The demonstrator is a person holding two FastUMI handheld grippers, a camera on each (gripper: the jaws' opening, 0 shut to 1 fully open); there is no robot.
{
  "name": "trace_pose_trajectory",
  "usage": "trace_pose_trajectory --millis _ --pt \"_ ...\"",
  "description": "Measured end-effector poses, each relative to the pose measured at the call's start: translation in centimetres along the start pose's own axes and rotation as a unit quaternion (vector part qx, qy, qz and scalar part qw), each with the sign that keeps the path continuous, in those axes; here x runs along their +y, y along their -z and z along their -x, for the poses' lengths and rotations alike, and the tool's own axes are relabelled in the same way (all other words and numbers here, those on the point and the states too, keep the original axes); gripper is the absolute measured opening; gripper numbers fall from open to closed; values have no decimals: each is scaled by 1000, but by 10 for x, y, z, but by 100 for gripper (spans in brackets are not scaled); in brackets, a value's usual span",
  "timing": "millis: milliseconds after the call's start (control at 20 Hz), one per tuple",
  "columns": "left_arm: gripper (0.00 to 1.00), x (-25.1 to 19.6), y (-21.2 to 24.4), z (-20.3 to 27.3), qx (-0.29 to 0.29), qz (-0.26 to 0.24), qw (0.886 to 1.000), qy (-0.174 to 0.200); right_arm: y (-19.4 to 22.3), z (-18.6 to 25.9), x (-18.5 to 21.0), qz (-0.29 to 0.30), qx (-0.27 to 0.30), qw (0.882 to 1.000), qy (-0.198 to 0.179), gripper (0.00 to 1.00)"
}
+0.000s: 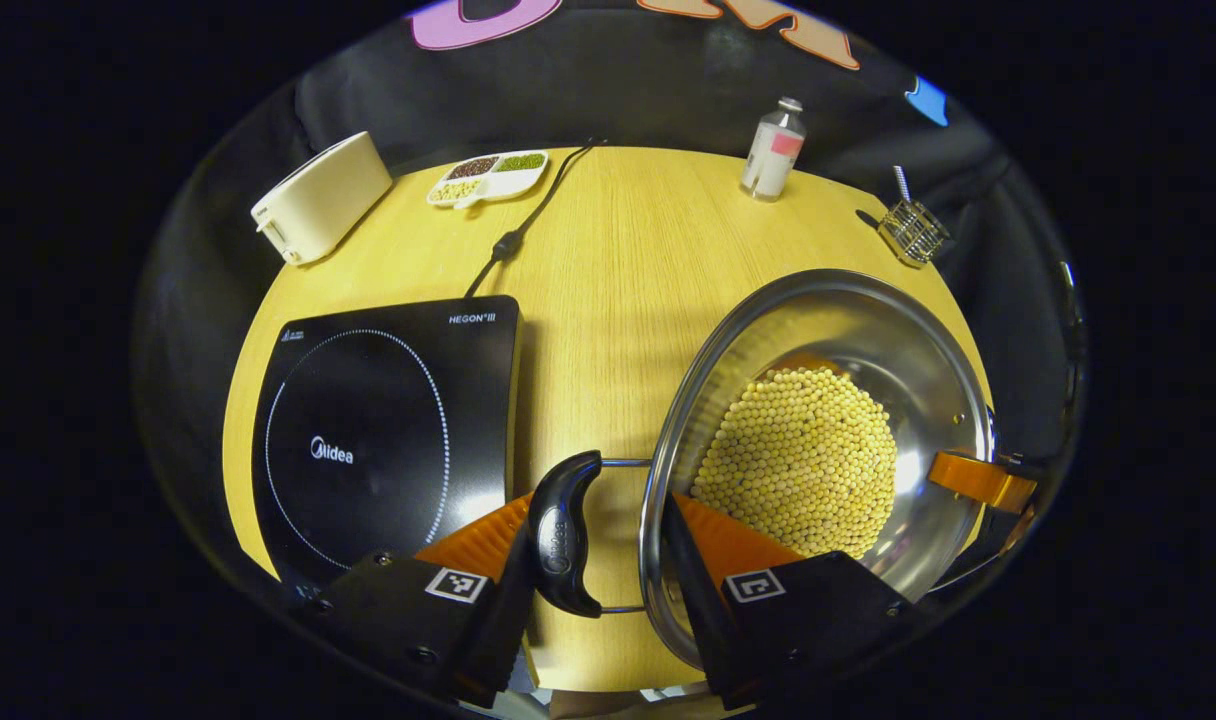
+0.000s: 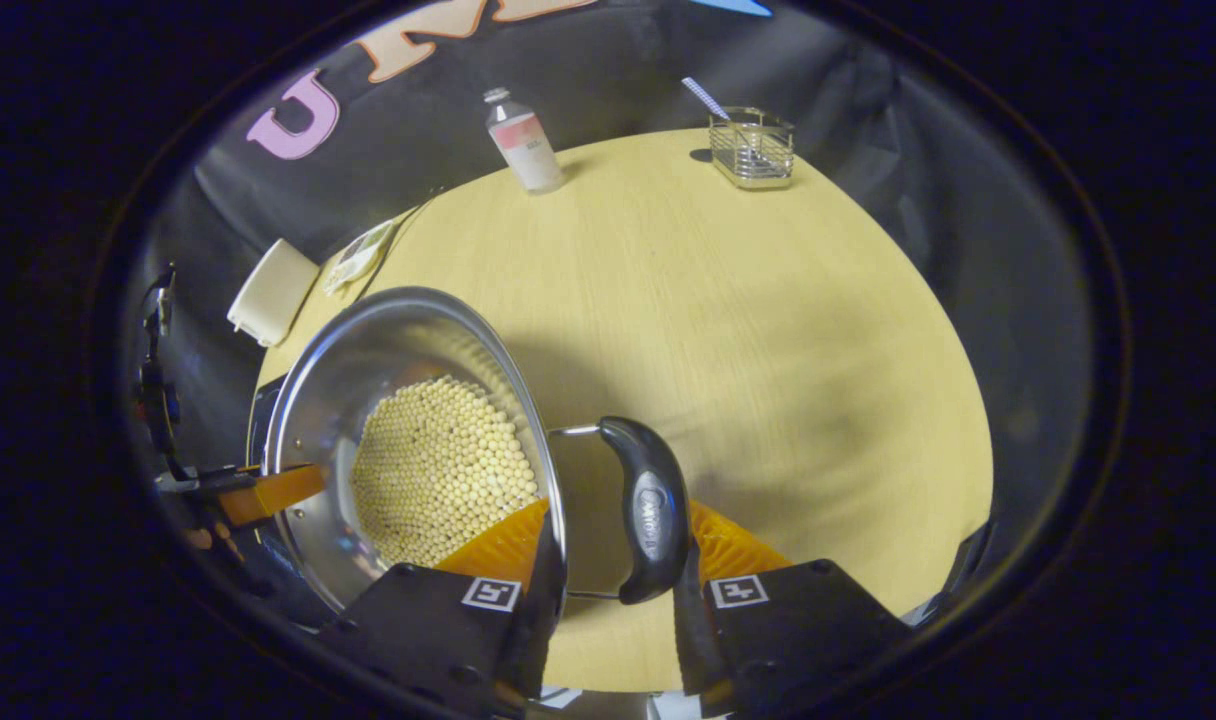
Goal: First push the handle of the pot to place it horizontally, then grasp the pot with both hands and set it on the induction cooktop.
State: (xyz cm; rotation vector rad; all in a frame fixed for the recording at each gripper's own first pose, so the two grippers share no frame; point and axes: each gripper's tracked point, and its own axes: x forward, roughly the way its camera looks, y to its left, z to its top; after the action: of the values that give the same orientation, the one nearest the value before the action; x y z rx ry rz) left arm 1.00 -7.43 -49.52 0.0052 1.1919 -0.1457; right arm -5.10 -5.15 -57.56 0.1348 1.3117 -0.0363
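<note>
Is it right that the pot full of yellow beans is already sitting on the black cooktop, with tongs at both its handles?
Not quite. In the left gripper view the pot is on the bare wooden table, beside the cooktop, not on it. The rest holds: yellow beans fill it, and tongs are at both handles.

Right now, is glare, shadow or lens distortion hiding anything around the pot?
Left gripper view: glare on the pot wall and the induction cooktop, beans still clear; the fisheye bows the table edge. Right gripper view: the pot casts a soft shadow across the table; its right handle stays sharp between the right tongs.
</note>
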Motion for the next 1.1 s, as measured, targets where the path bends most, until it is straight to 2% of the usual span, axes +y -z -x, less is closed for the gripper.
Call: trace_pose_trajectory --millis 250,300,350,600,1100 --pt "72 31 -26 6 -14 -30 999 29 7 5 2 -22 -21 999 24 48" --pt "74 39 -31 7 -17 -36 999 33 9 7 2 -28 -25 999 27 54" --pt "74 47 -35 10 -19 -41 998 36 9 8 2 -33 -28 999 31 49" --pt "72 88 -50 20 -26 -51 997 52 13 11 2 -45 -45 997 42 49" --pt "74 190 -47 32 -25 -38 998 36 10 7 1 -28 -42 998 22 48"
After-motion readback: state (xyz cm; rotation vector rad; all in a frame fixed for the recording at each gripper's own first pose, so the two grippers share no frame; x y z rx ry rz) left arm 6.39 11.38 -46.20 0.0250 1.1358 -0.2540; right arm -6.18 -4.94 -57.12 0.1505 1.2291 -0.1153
